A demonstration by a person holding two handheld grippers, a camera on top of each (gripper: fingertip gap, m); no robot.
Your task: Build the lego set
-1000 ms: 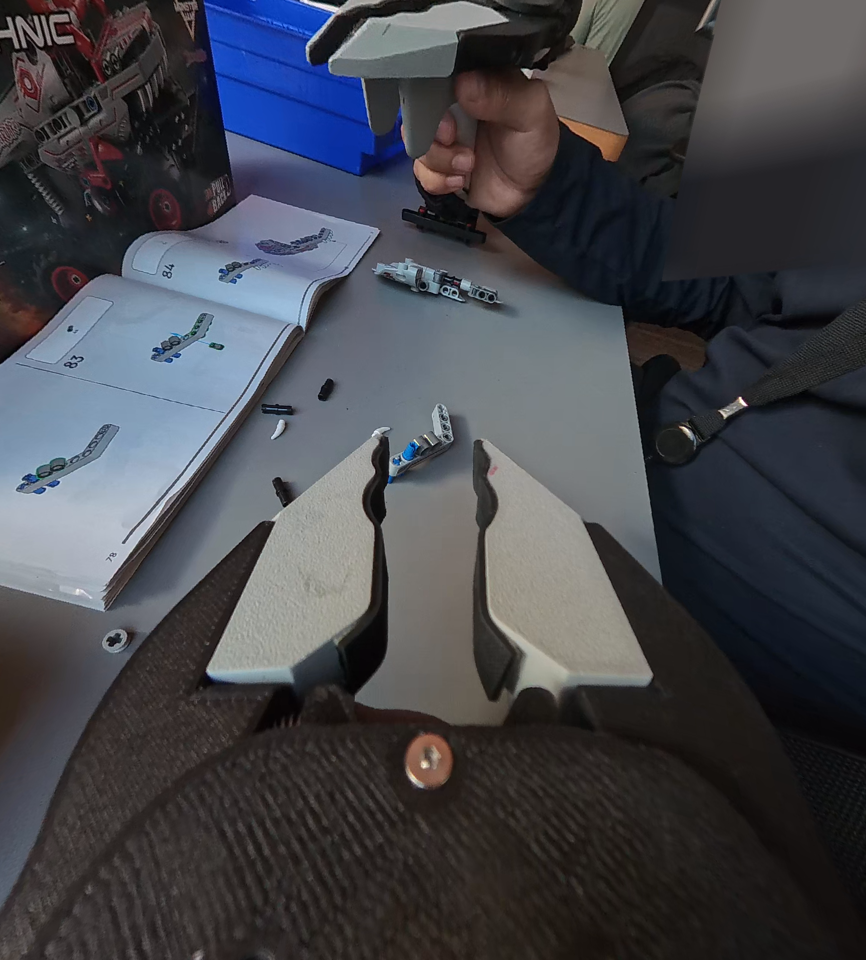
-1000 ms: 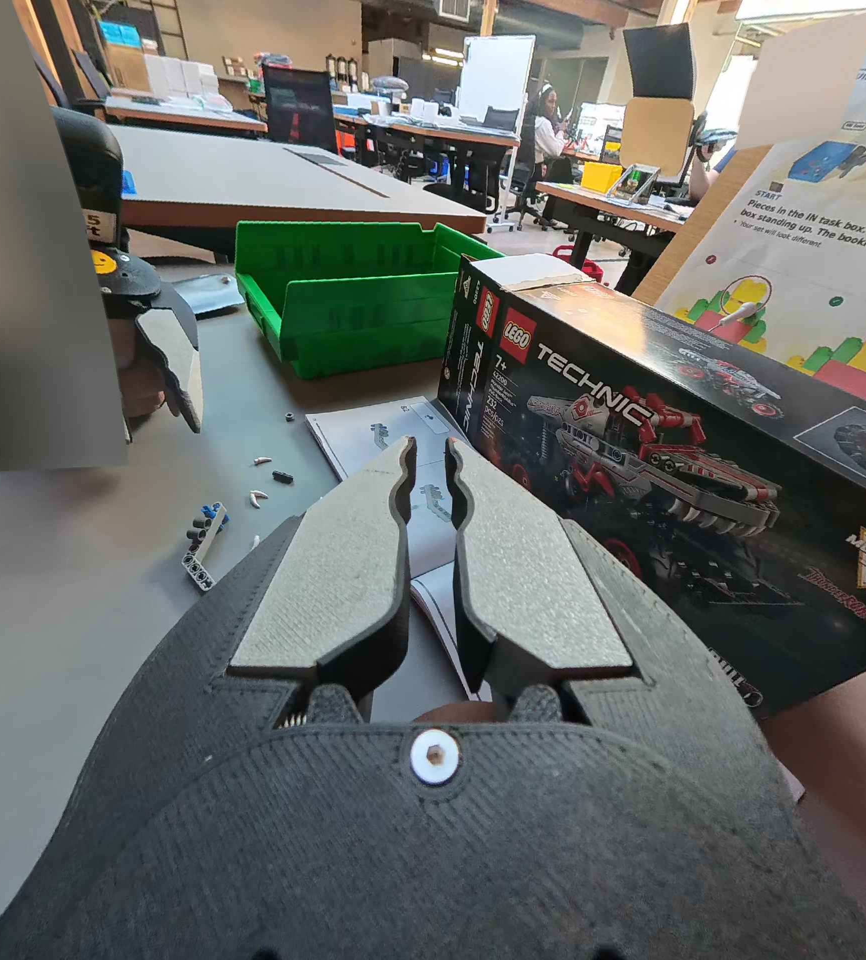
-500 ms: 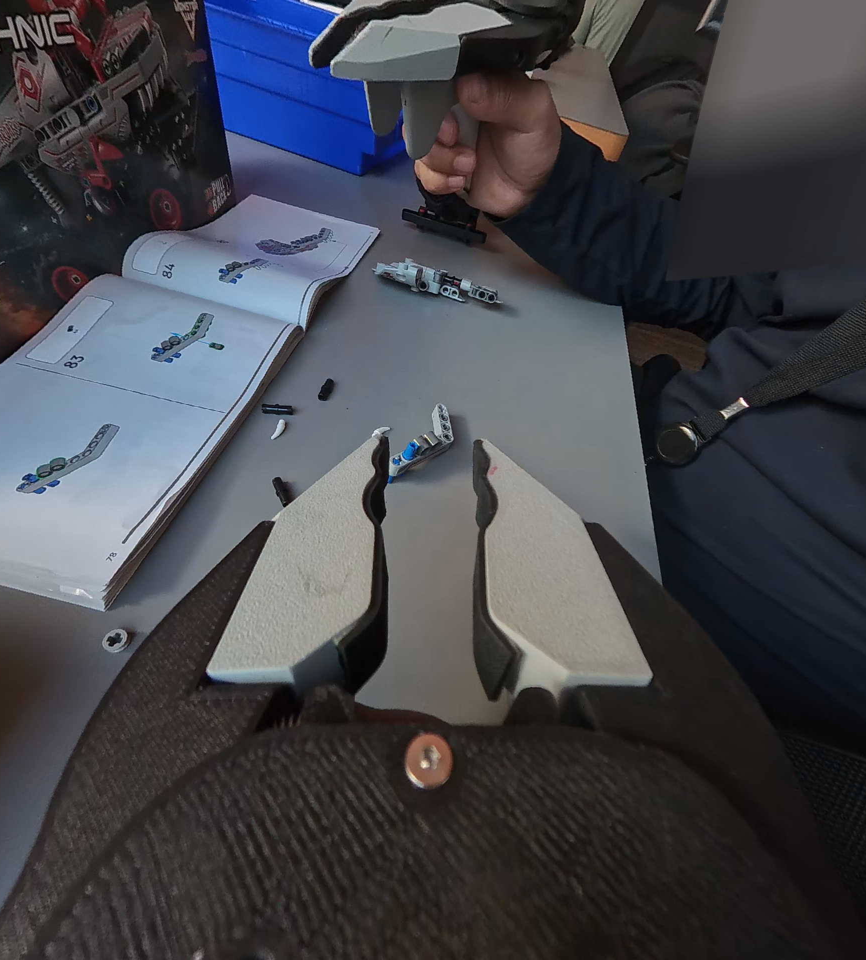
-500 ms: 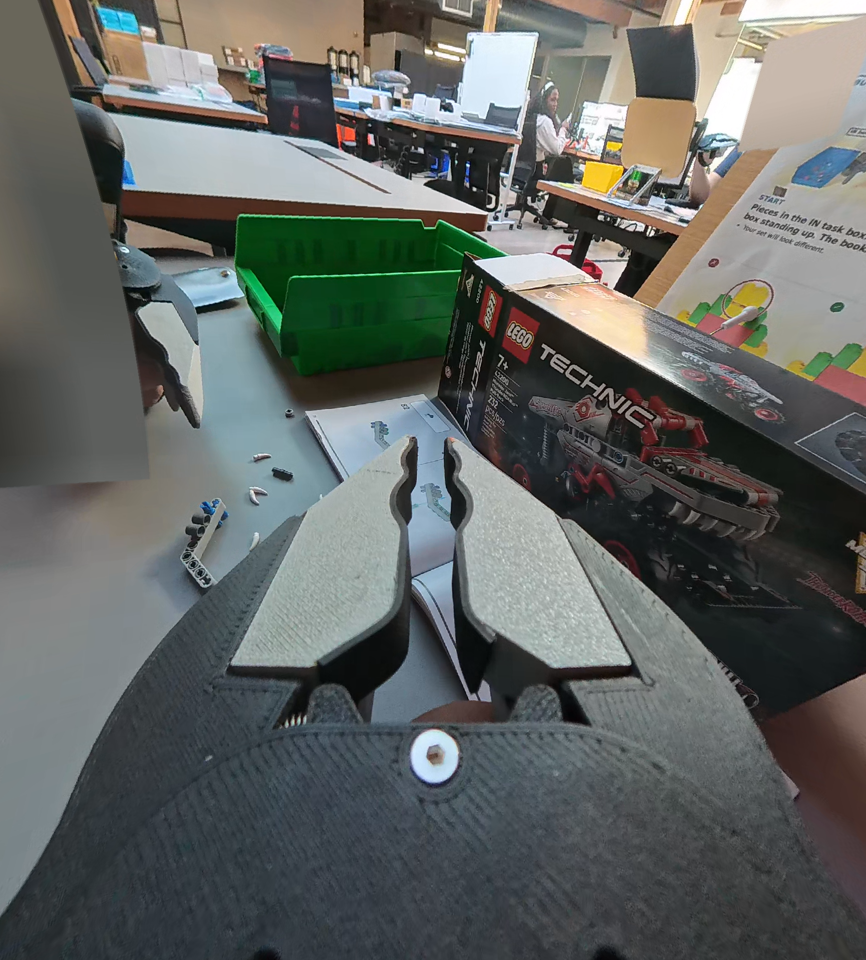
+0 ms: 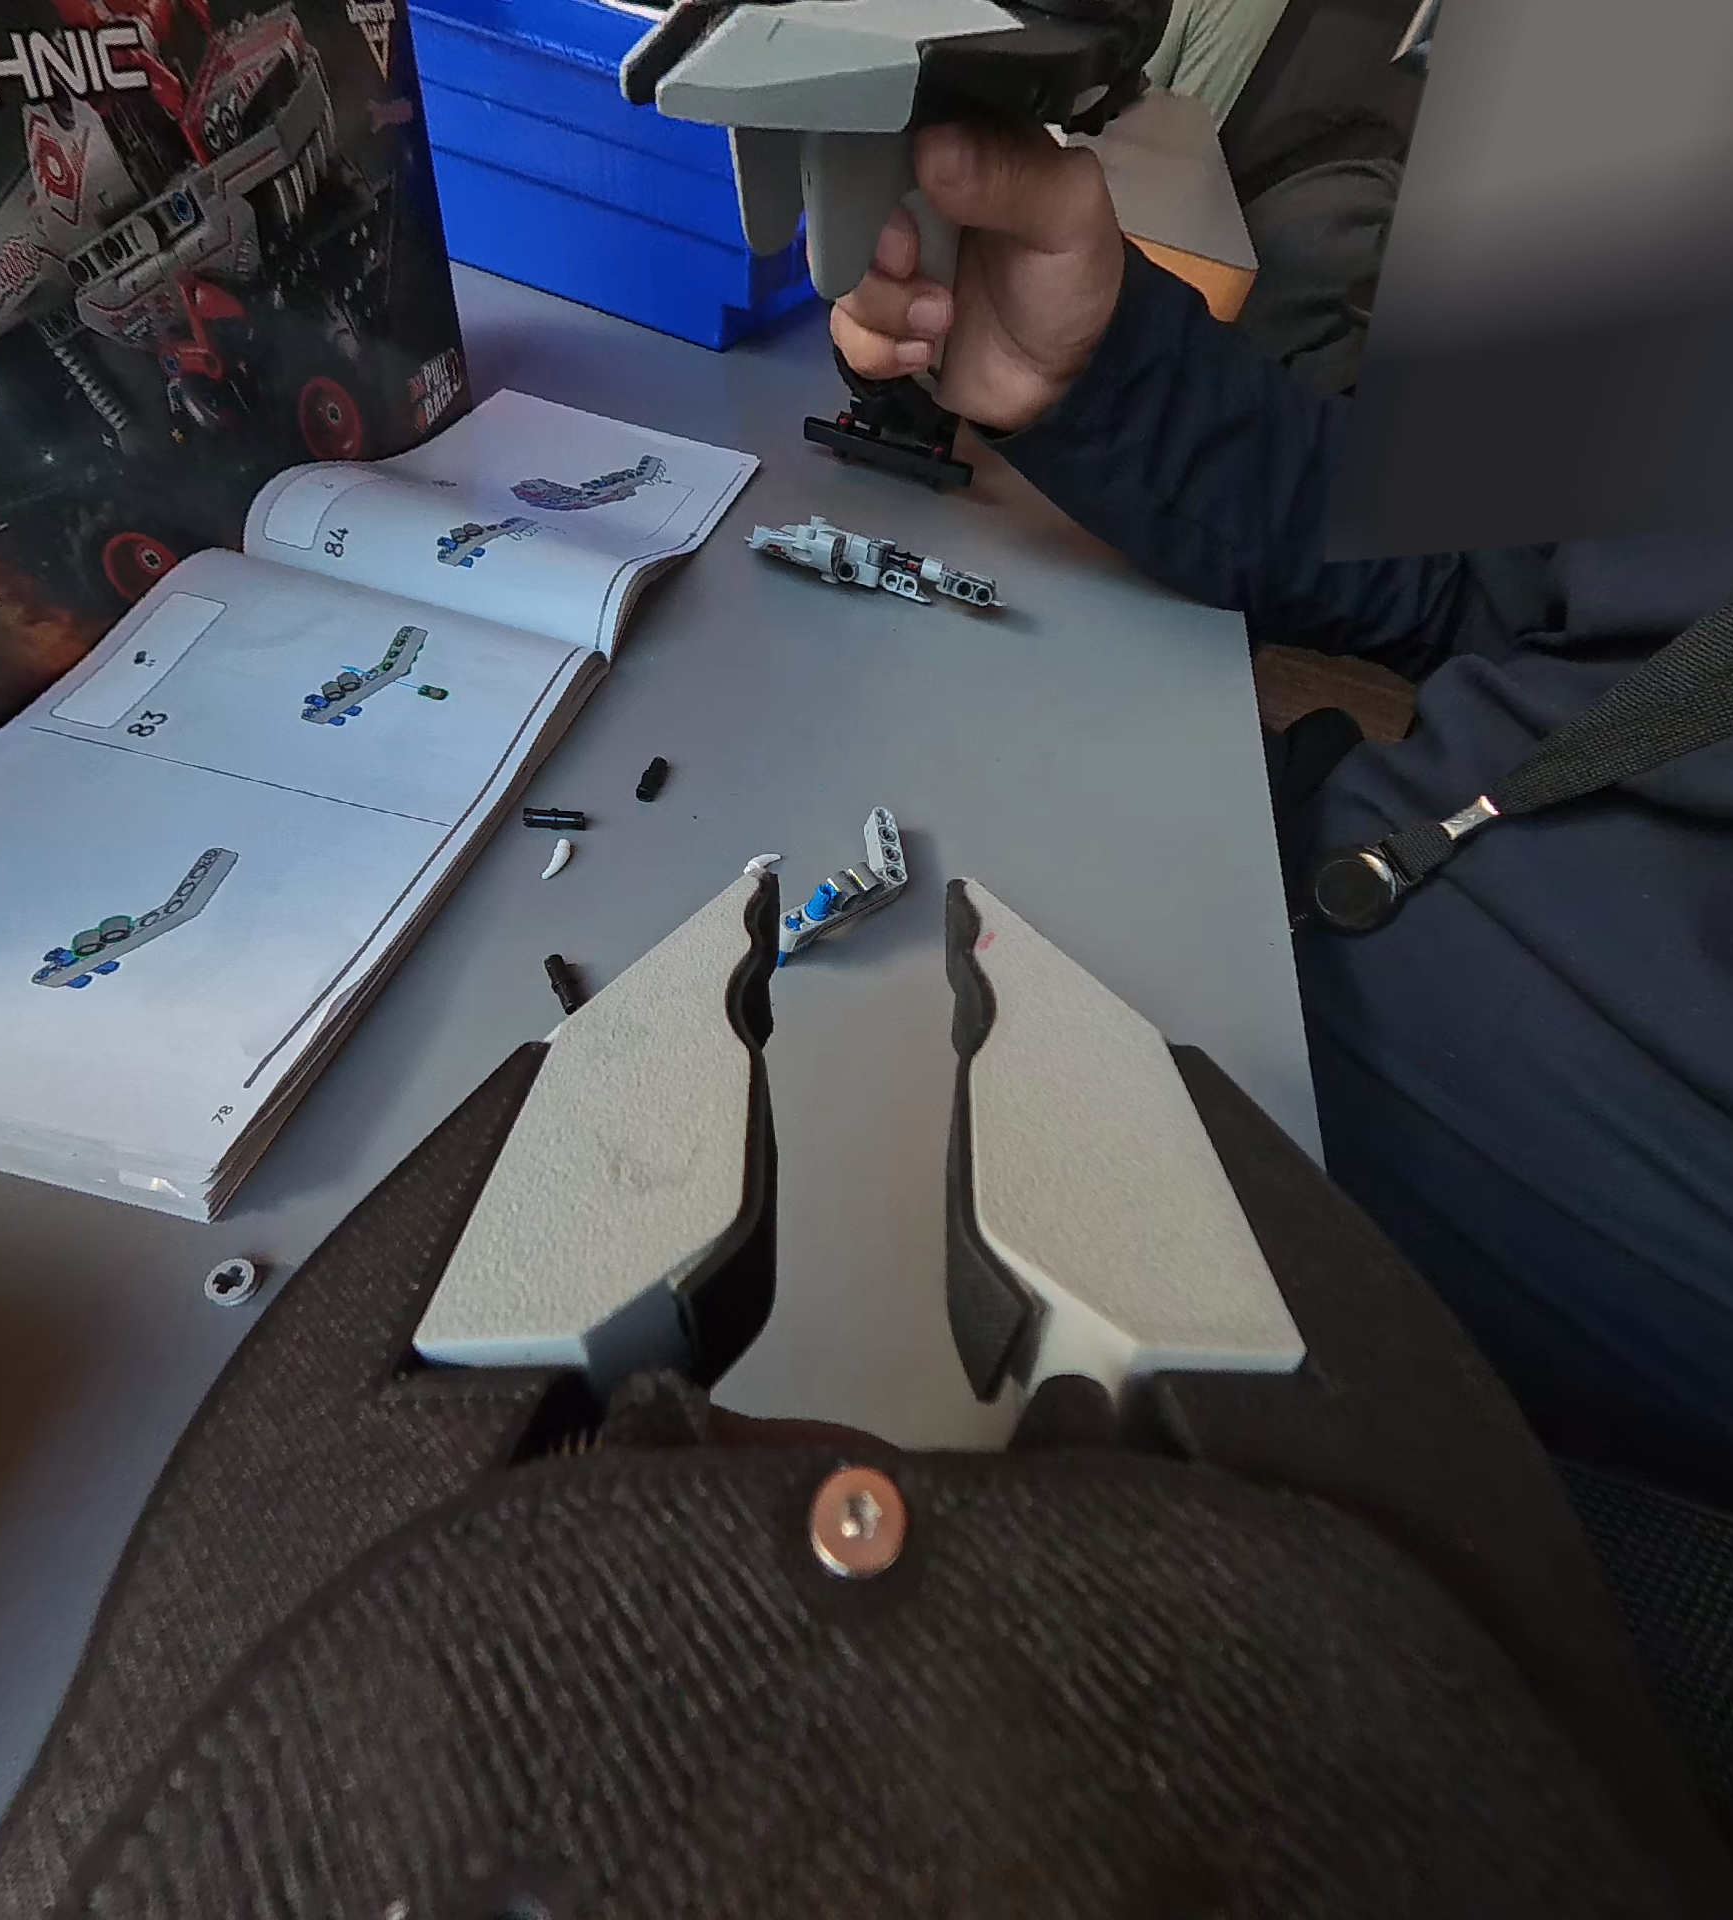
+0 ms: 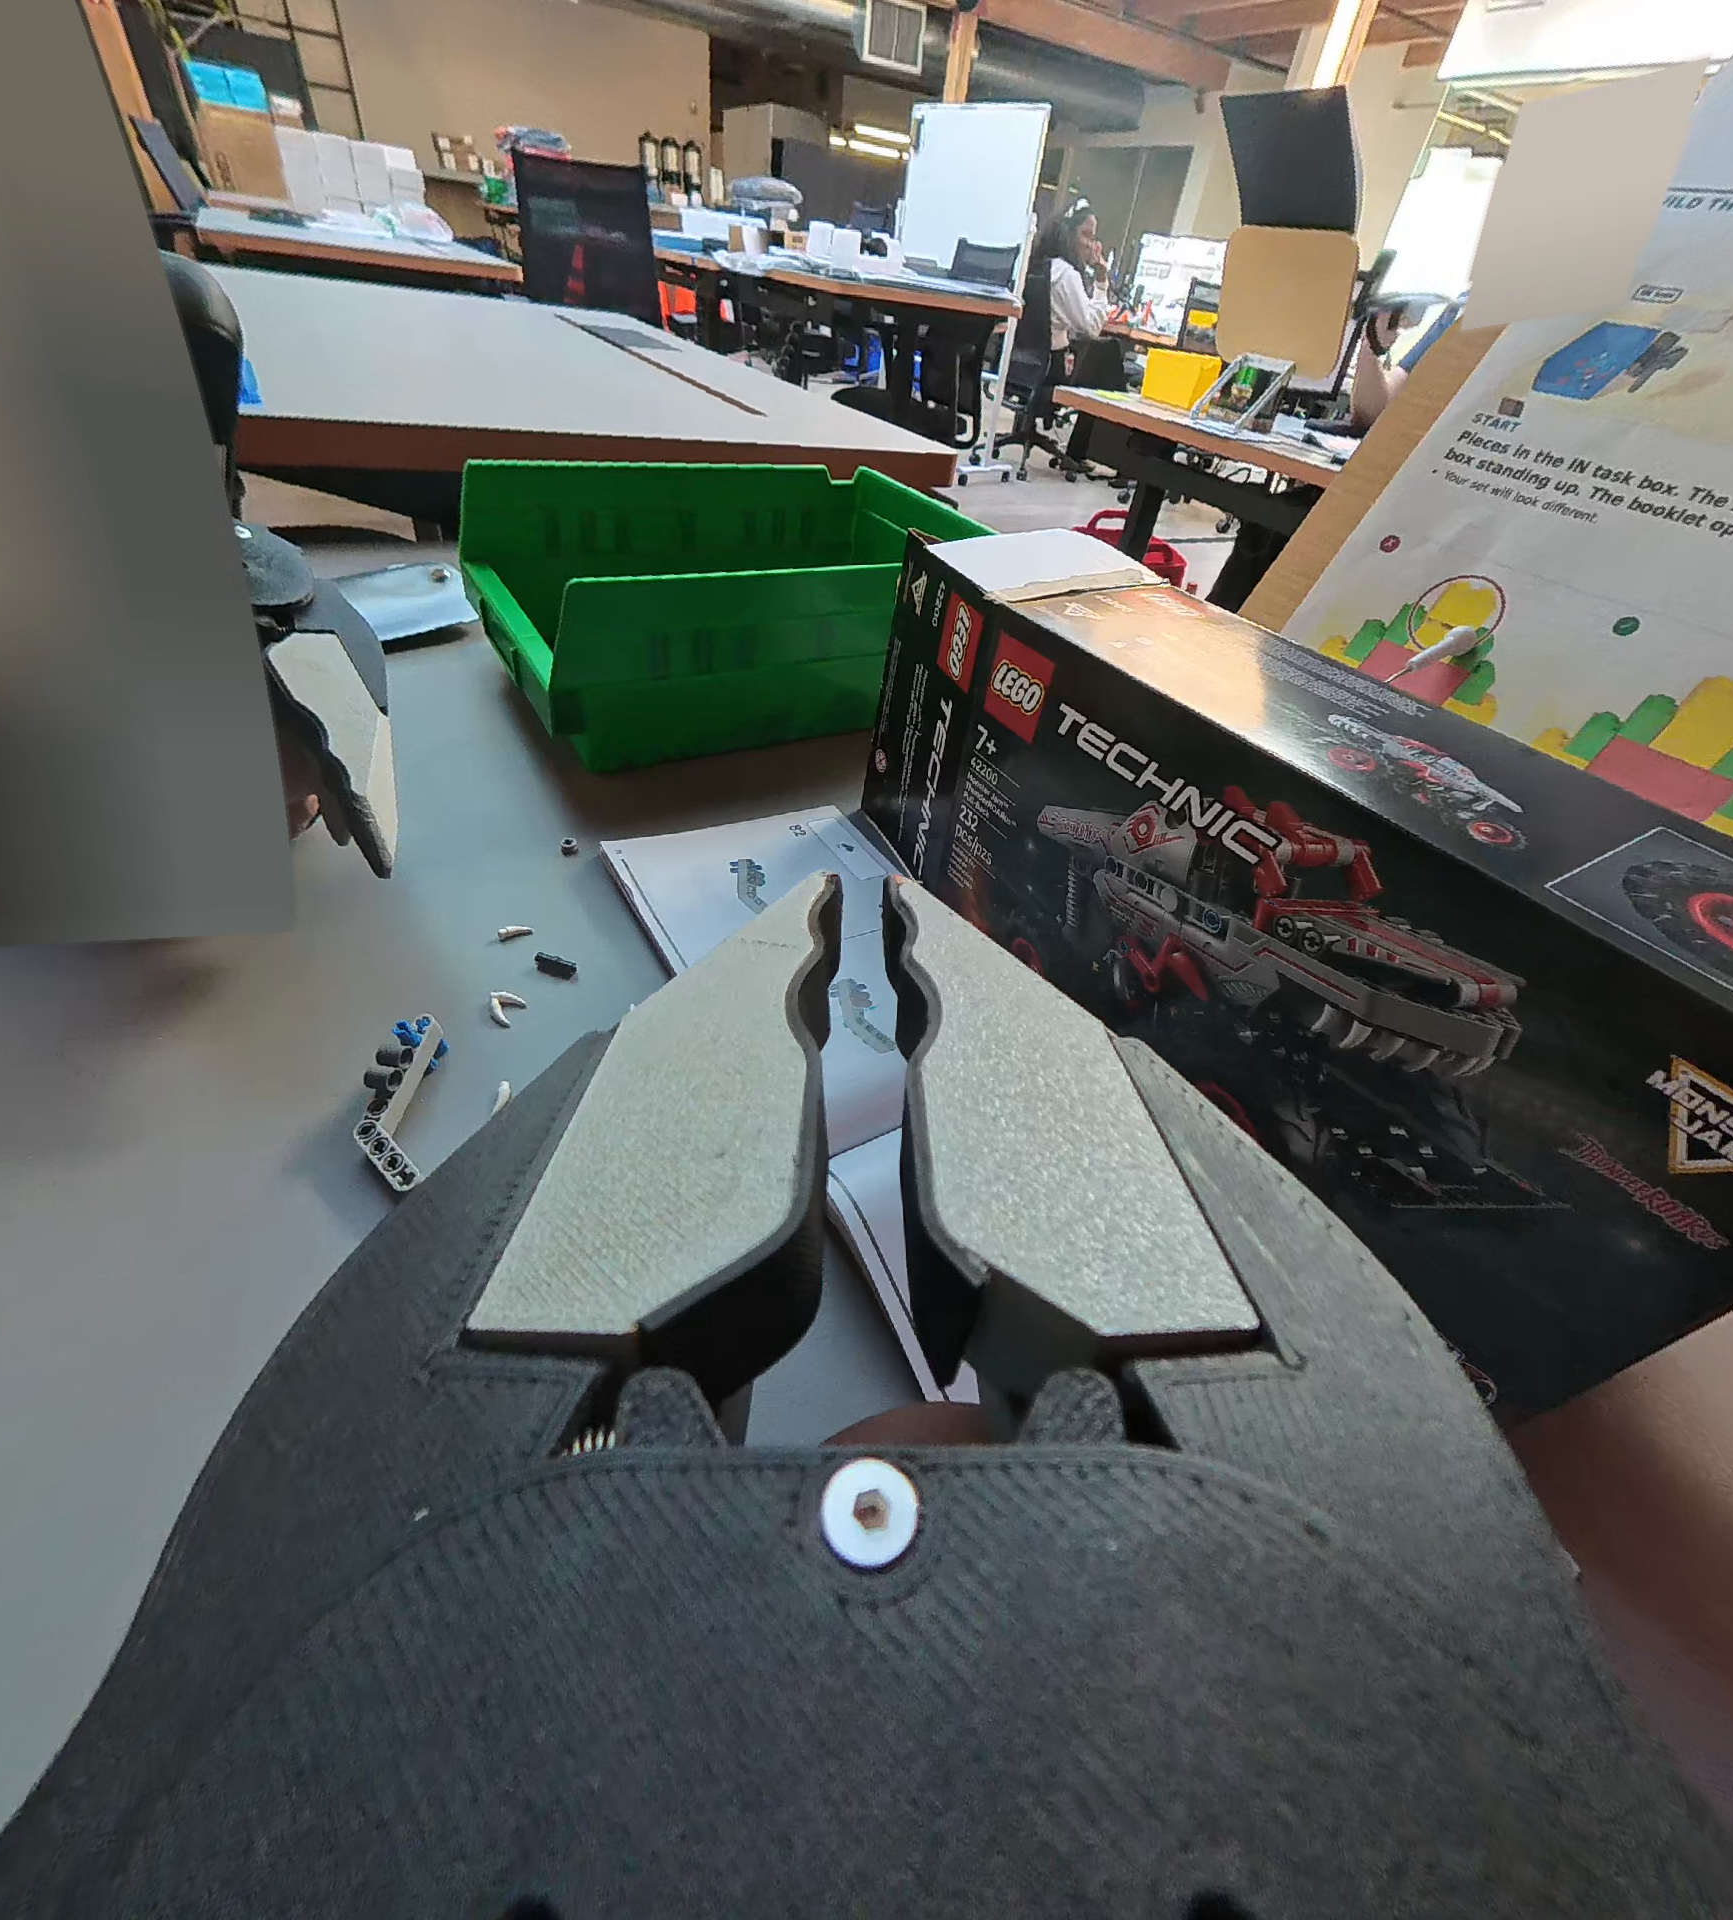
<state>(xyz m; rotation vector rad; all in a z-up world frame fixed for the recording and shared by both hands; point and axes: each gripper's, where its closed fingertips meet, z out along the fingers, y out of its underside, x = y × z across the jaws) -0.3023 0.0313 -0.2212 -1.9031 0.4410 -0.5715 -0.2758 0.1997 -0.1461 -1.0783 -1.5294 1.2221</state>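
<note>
Left gripper (image 5: 860, 904) hung open and empty just short of the bent grey liftarm (image 5: 849, 883); right gripper (image 6: 860, 902) was nearly closed, empty. I'd have pinched the beam's flat sides, not the blue pins.

Ahead of my left tongs I see a pale grey bent plastic beam (image 5: 867, 883) with blue pins on a grey tabletop (image 5: 997, 748). Beyond my right tongs: a bright green plastic bin (image 6: 696, 613) and a black cardboard box (image 6: 1361, 935) printed red and grey.
</note>
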